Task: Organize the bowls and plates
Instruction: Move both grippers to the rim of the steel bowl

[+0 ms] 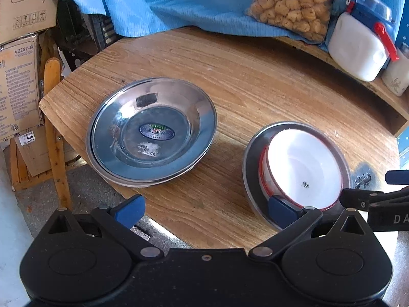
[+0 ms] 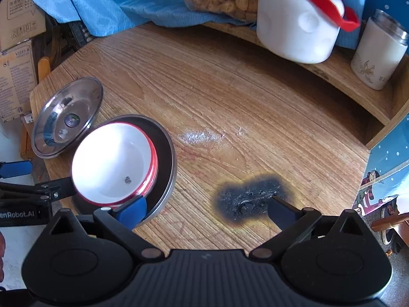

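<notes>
Surface: wooden table with a grained top and a black burn mark near its front edge; the burn mark serves as the landmark below.
Backdrop: blue cloth hangs behind the table, far from the burn mark, with a bag of snacks resting on it.
Shelf: white jug with a red handle and a white jar stand on a raised ledge beyond the burn mark.
Steel plates: stacked, well to the left of the burn mark, near the table's left edge.
White bowl: red-rimmed, nested inside a steel bowl, just left of the burn mark.
Left gripper: fingers spread wide, nothing between them; its right fingertip sits at the near rim of the white bowl.
Right gripper: fingers spread wide, holding nothing; its left fingertip overlaps the steel bowl's rim, its right fingertip is over the burn mark.
Side: cardboard boxes stand left of the table.
</notes>
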Tool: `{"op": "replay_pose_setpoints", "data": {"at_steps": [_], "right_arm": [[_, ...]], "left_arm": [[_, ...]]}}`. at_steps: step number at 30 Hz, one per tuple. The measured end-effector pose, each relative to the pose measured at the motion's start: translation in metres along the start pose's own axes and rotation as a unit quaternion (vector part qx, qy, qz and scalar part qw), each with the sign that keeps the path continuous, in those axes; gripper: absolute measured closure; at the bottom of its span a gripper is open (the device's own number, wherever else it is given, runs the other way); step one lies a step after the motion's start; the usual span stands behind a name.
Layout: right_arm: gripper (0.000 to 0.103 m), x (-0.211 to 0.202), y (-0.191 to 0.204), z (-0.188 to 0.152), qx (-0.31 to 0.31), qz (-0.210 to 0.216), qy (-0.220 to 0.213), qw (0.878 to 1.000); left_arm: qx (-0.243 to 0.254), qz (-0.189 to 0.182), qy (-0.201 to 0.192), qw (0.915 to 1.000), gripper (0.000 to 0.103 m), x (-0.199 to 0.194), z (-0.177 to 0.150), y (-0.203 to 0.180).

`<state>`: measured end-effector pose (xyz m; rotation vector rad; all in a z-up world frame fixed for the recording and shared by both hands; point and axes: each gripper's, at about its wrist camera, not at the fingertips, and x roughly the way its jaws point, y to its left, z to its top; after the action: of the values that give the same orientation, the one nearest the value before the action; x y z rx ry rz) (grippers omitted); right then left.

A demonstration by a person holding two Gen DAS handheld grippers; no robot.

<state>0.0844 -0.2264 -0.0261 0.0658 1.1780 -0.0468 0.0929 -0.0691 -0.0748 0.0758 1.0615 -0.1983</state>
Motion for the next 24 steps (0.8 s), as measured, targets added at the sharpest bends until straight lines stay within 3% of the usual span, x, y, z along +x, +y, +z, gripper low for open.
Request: {"op": "replay_pose_setpoints", "data": {"at_steps": [8,15,24], "right_arm": [[0.0,0.001,-0.001,0.003,0.0,-0.011,-0.003,1.0],[0.0,0.009,0.001,0.007,-0.018,-0.025,-0.006,1.0],[0.0,0.016,-0.001,0.01,-0.017,-0.029,-0.013,0.999]], "left_arm": [[-0.001,0.003,0.018,0.9998,0.001,0.012,0.003,-0.003],[0.018,0.03,0.008,0.9994,0.001,0.013,0.008,-0.008],[0.015,0.037,0.013,0.9991,0.001,0.021,0.01,-0.01]]}}
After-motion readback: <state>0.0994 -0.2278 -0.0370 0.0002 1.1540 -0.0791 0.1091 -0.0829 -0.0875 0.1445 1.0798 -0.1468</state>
